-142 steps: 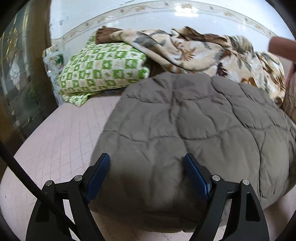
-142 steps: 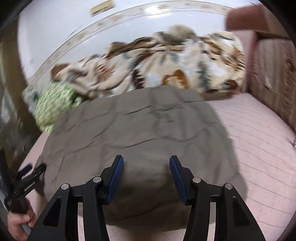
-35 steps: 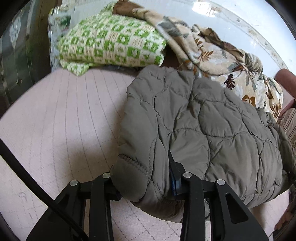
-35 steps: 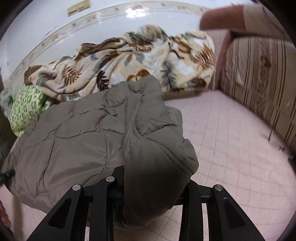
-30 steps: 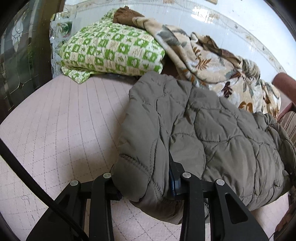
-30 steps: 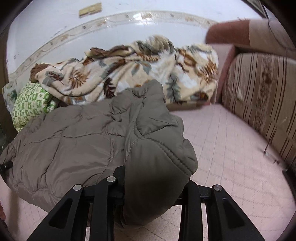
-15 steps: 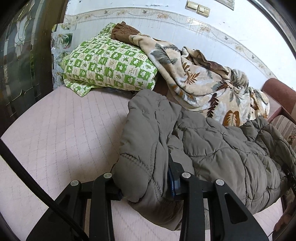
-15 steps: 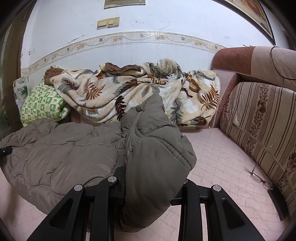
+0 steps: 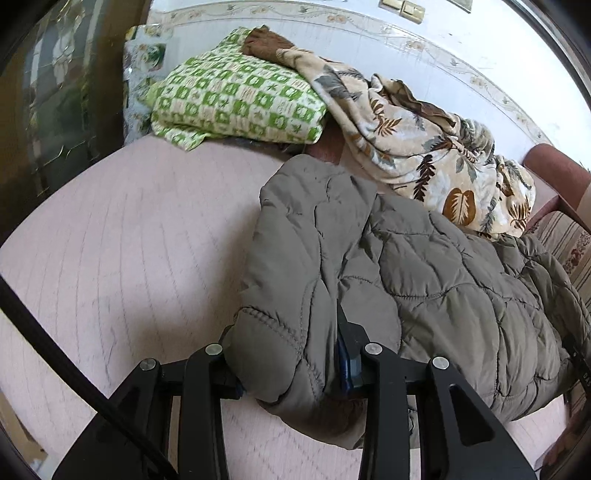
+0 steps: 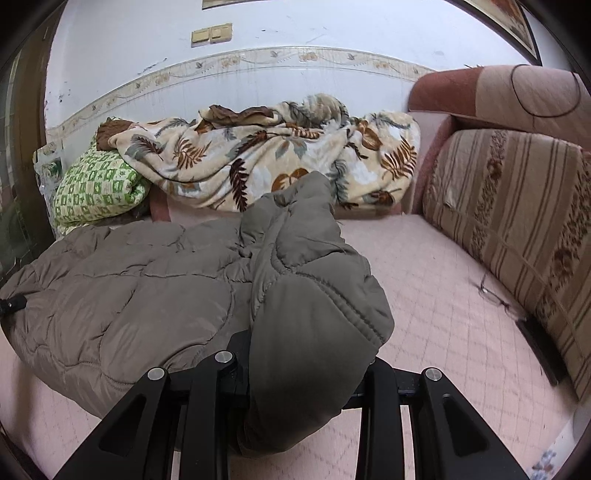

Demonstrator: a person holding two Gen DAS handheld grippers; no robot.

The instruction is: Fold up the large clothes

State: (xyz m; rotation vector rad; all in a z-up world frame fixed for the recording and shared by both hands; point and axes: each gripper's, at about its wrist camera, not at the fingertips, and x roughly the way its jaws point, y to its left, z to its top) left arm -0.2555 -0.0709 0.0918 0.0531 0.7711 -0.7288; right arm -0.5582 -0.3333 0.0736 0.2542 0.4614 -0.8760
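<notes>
two grippers, each clamped on a near corner of the puffy olive-grey quilted jacket. left gripper: jaws pinched nearly together w/ a thick wad of hem between them, blue pad just showing at lower centre of the left view. right gripper: same, closed tight on the other corner, fabric bulging over the jaws and hiding the pads at lower centre of the right view.

change: a few secs ago both sets of tongs were wide open over the jacket lying flat. in the last sec the view has tipped up, so more wall and the light switches show at the top of the right view, and the gripped corners are now humped above the rest. so the near edge is lifted, prob the start of folding it over toward the far side; judged early in the fold.

where it is: jacket runs across the pink quilted mattress cover, centre to right of the left view and left to centre of the right view. far edge sits just beside the cream leaf-print blanket; green-and-white checked pillow is upper left of the left view, apart from the jacket. striped sofa cushion is along the right side of the right view.
</notes>
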